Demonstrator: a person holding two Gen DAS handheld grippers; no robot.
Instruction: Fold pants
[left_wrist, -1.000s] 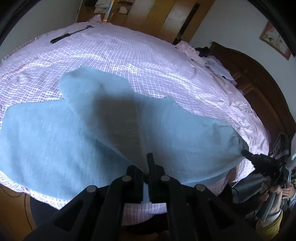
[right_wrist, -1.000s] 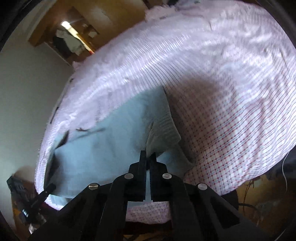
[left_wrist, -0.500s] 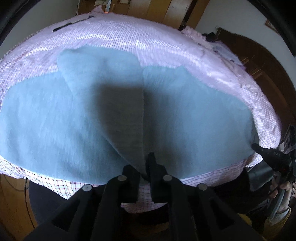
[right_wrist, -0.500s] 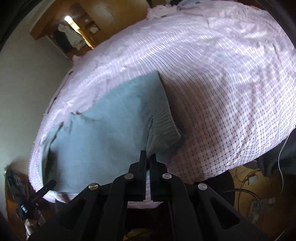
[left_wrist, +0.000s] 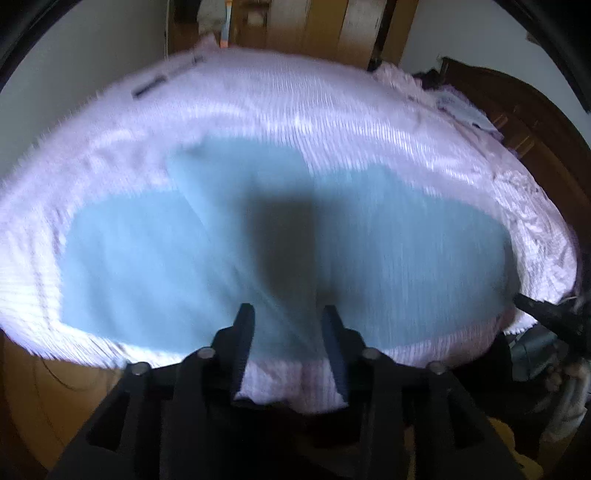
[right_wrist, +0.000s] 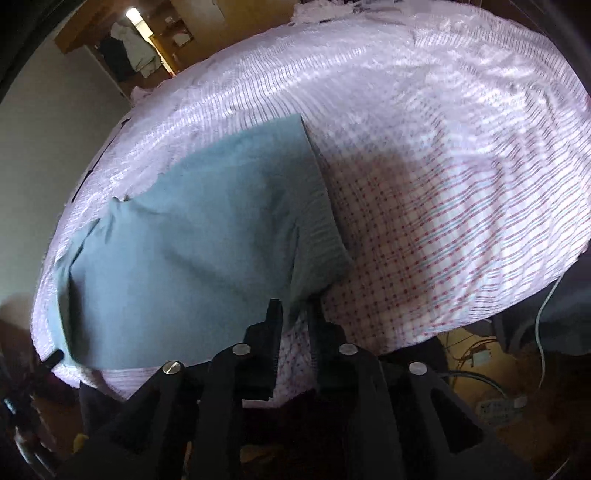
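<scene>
1. Broadly, the bed (left_wrist: 332, 96) carries everything: its pink checked sheet (right_wrist: 443, 206) spreads to every edge, and the wooden floor shows below the near edge.
2. The pants (left_wrist: 369, 251) lie flat along the bed's near edge, a blue-grey cloth with one leg folded across the other. The ribbed waistband (right_wrist: 321, 236) sits at the right end, close to the near edge.
3. The left gripper (left_wrist: 288, 321) hangs over the near edge of the pants. Its jaws are opening, with cloth lying between them but not pinched.
4. The right gripper (right_wrist: 295, 314) sits at the waistband's near corner. Its jaws are opening too, parted only a little; the corner reaches into the gap, and I judge the pads no longer press it.
5. The step in hand looks like letting go after laying the fold. To do it well, spread both jaws fully before lifting, then draw straight away so neither finger drags the top layer.
6. The next pinch should take both layers together, keeping edges lined up.
</scene>
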